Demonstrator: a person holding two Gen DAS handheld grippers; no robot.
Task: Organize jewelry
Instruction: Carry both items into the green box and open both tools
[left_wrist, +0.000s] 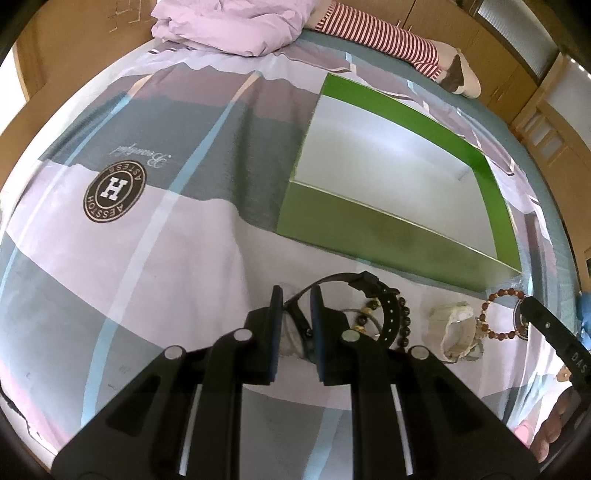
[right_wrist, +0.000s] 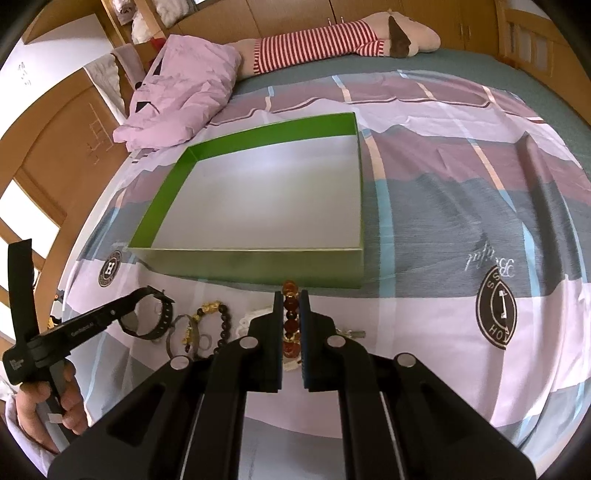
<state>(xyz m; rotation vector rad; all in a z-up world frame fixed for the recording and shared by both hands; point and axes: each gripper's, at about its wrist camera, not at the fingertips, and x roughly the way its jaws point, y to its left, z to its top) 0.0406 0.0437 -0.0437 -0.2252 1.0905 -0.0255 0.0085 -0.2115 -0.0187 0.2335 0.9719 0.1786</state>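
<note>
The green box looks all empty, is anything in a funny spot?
Yes. The green box holds nothing, while the jewelry lies on the bedsheet in front of it. The black watch and amber bead bracelet are each between hand-held gripper fingers.

Ahead of the fingers, a green box (right_wrist: 258, 264) of smooth card is seen, its pale floor slightly glossy. The bedsheet (right_wrist: 443, 229) is matt, creased cloth. Glossy amber beads (right_wrist: 290, 306) are clamped between matt black plastic fingers (right_wrist: 308, 332). The cupboards (right_wrist: 55, 147) behind are smooth wood.
</note>
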